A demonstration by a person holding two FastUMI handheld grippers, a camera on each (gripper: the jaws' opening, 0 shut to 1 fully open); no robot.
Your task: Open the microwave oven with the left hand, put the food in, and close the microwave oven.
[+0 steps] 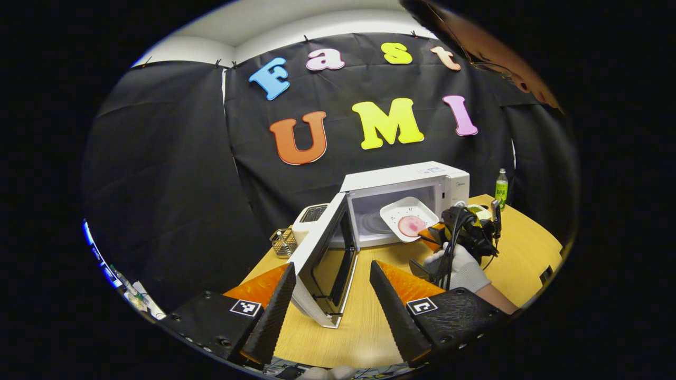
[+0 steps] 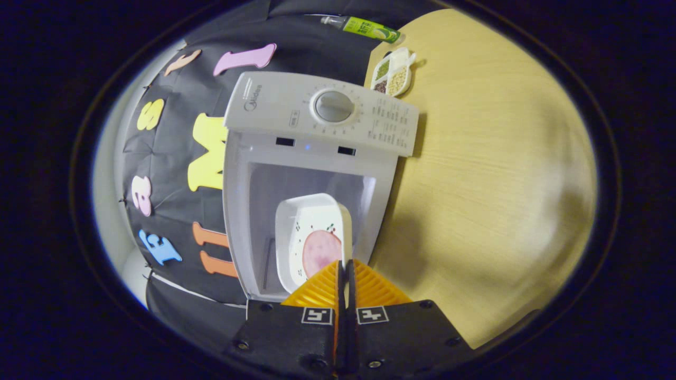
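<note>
A white microwave [image 1: 406,184] stands on the wooden table with its door [image 1: 325,258] swung wide open toward me. My left gripper [image 1: 330,301] is open, its fingers on either side of the door's lower edge without touching it. A gloved hand holds my right gripper [image 1: 430,232], shut on the rim of a white dish [image 1: 409,216] with a pink slice of food [image 1: 411,226], tilted at the oven's mouth. In the right gripper view the gripper [image 2: 346,272] pinches the dish rim [image 2: 346,232], the food [image 2: 321,253] lies in it, and the microwave cavity [image 2: 296,184] is just behind.
A toaster [image 1: 310,217] and a small wire basket [image 1: 283,241] stand left of the microwave. A green bottle [image 1: 501,188] stands at the table's far right. A divided snack dish [image 2: 392,72] and the bottle [image 2: 364,26] lie beyond the microwave's control panel [image 2: 338,108].
</note>
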